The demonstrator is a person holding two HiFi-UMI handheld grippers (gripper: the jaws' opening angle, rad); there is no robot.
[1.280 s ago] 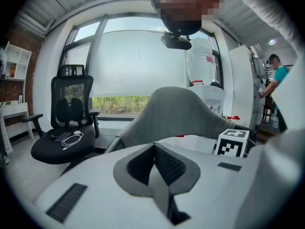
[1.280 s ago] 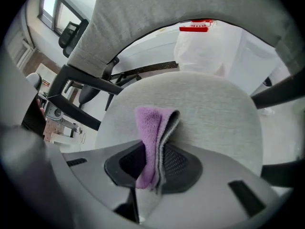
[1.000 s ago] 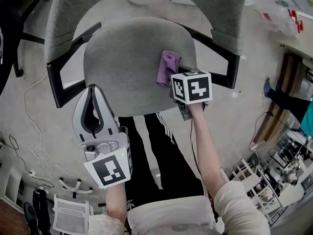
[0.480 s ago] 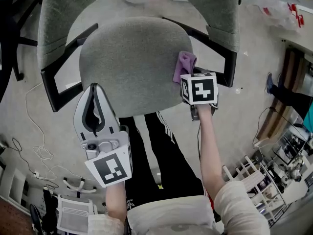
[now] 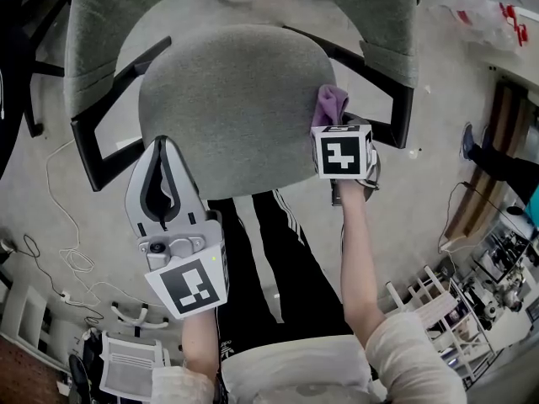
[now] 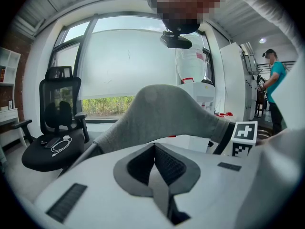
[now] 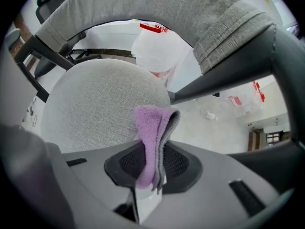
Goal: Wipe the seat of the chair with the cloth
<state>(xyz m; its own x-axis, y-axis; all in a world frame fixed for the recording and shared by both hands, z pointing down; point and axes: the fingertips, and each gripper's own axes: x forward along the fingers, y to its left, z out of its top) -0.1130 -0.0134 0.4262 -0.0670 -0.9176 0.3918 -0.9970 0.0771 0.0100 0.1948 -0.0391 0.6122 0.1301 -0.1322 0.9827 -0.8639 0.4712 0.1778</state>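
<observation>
The right claw (image 7: 151, 173) is clenched on the cloth (image 7: 153, 130). The purple fold stands up out of the jaws, and its free end droops over toward the seat (image 7: 100, 104). In the head view the cloth (image 5: 331, 103) sits just beyond the claw's marker cube (image 5: 343, 151), at the seat's right edge. Whether it presses on the fabric cannot be told. The grey seat (image 5: 227, 108) spreads out to the left of this claw. A black armrest bar (image 5: 383, 87) runs just to the claw's right, crossing its view as a thick dark strut (image 7: 224, 75). The grey backrest (image 5: 236, 7) arches ahead of it. Beyond the backrest's gap lies a white bag (image 7: 153, 51) with a bit of red on top.

The left claw (image 5: 160, 147) is shut with nothing between its jaws (image 6: 154, 149). It is held low at the seat's front left, with its tips lying over the seat rim in the head view. The other armrest (image 5: 109, 133) is just to its left. The backrest (image 6: 162, 113) rises ahead of it, with a bright window (image 6: 128, 66) behind. A black office chair (image 6: 52, 123) stands far to the left, with a white cable (image 6: 59, 144) coiled on it. A person in teal (image 6: 272, 87) stands far to the right.

Behind both claws are the holder's legs in black trousers (image 5: 269, 259), and a thin cord (image 5: 59, 209) trails on the floor.
</observation>
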